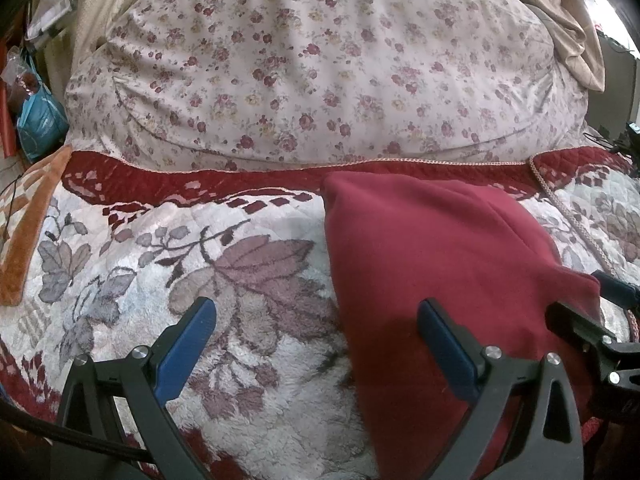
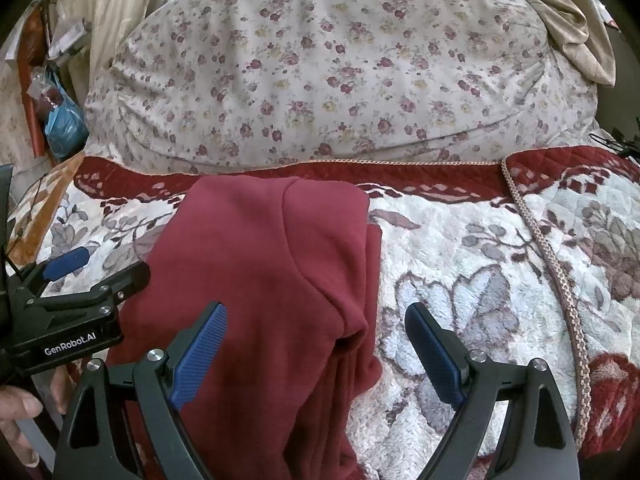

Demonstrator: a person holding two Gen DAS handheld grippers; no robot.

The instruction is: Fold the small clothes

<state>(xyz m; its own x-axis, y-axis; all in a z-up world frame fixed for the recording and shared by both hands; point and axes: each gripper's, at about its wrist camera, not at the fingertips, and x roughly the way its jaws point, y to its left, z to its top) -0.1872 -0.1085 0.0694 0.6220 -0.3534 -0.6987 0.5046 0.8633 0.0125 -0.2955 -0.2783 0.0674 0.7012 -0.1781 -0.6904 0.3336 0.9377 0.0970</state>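
Note:
A dark red fleece garment point(image 1: 432, 264) lies folded on the plush floral blanket point(image 1: 240, 280); it also shows in the right wrist view point(image 2: 260, 272). My left gripper point(image 1: 316, 320) is open, its jaws wide apart over the garment's left edge, holding nothing. My right gripper point(image 2: 316, 328) is open and empty, its jaws spanning the garment's right edge, where a folded part hangs down. The right gripper's fingers point(image 1: 576, 320) show at the garment's right side in the left wrist view. The left gripper point(image 2: 92, 272) shows at the garment's left side in the right wrist view.
A large flowered pillow or duvet point(image 1: 312, 68) fills the back of the bed. A beige cloth point(image 1: 576, 32) hangs at the back right. A blue bag point(image 1: 40, 120) and clutter sit off the bed's left side. An orange blanket edge point(image 1: 28, 232) lies at the left.

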